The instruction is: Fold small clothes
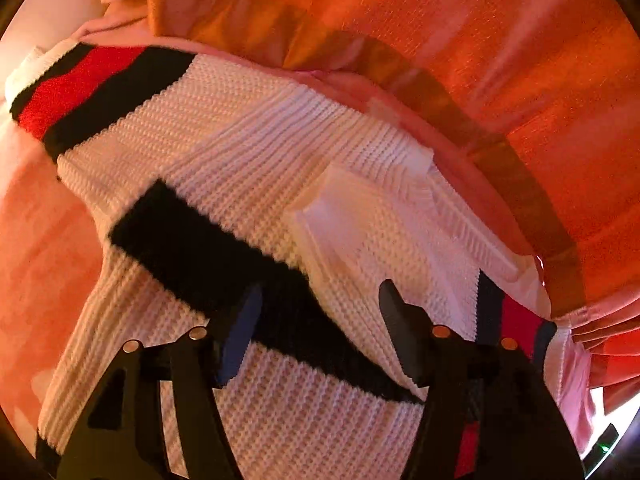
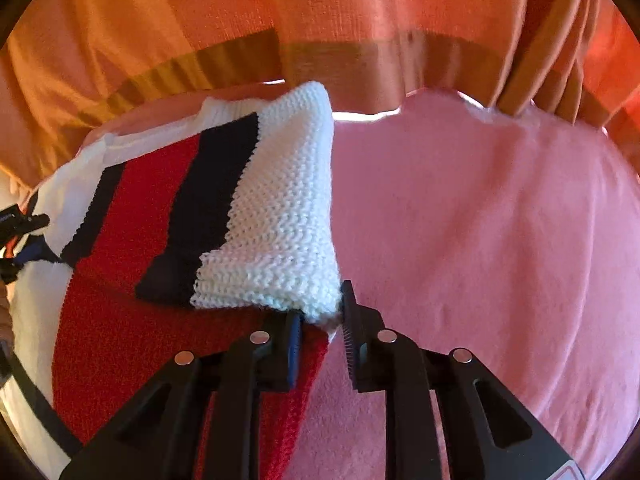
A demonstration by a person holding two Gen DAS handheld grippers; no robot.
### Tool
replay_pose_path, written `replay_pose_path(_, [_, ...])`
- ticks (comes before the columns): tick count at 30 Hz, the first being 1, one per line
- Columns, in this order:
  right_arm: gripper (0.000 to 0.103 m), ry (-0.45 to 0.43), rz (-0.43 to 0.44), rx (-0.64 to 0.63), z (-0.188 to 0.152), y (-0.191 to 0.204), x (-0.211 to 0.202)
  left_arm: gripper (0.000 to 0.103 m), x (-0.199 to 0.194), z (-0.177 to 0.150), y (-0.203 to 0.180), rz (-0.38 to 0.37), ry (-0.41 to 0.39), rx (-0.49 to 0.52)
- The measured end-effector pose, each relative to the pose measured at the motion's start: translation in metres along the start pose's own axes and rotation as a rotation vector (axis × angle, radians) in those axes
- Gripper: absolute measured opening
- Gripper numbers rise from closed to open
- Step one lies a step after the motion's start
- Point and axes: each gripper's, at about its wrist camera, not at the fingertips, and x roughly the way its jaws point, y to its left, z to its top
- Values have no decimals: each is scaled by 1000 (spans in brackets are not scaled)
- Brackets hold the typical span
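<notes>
A small white knit sweater (image 1: 248, 128) with black and red stripes lies on a pink cloth. In the left wrist view my left gripper (image 1: 320, 332) hovers over the sweater's body, jaws wide apart, with nothing between them. In the right wrist view a sleeve (image 2: 276, 208) is folded over the red and black striped part of the sweater (image 2: 132, 320). My right gripper (image 2: 320, 328) holds the white cuff end of that sleeve between its fingers, at the sweater's right edge. The left gripper's body (image 2: 20, 232) shows at the far left.
The pink cloth (image 2: 480, 260) covers the surface to the right of the sweater. Orange curtains (image 2: 320, 8) hang along the far edge, with a darker band at their hem (image 1: 520, 184).
</notes>
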Motion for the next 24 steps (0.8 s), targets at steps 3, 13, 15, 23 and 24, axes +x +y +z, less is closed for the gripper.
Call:
replay_pose_path(3, [15,-23,-6,-5,1,-1,-7,6,4,3,-8,-22,-9,46])
replay_pose_path(13, [30,43,-23,44,-1,-15,-7,4,1,9,21,42,1,5])
replay_pose_path(15, [35,26,-41,74,-3,-16,-29,5,-12,14,26,25,-16,-20])
replay_pose_path(23, [34,-164,68,59,6,26,-82,32,-46,20,41,-26,-57,-32])
replay_pose_path(24, [34,-142,80,57,8,35,-71,37,-45,19,40,-45,-45,-31])
